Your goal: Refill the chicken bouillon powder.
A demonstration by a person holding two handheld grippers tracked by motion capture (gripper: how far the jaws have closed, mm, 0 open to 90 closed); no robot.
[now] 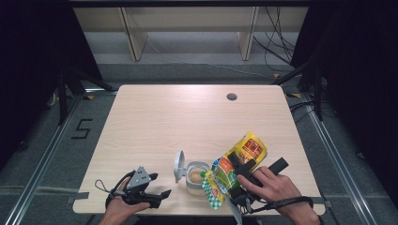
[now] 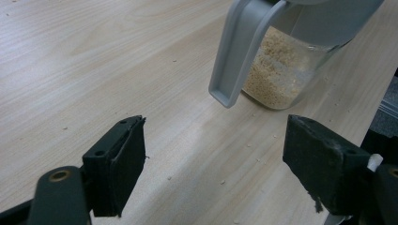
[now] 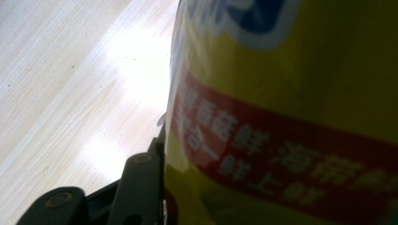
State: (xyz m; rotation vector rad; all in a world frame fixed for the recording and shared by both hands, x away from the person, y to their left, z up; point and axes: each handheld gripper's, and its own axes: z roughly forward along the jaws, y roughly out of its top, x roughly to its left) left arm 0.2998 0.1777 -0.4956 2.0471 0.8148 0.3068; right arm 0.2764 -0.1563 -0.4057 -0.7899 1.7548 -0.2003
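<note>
Yellow foil seasoning bag with red band [image 1: 237,166] clamped between the right gripper [image 1: 239,174] jaws, tilted over clear plastic granule jar [image 1: 196,177], left gripper [image 1: 162,194] gaping empty just beside the jar on pale wooden table [image 1: 187,117]

yellow seasoning bag [image 1: 244,154], tilted over open jar [image 1: 196,176]

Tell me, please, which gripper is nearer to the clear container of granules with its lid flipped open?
The right gripper. It holds the yellow bag tilted directly beside the container, the bag's lower end at its rim. The left gripper rests on the table, open and apart from it.
</note>
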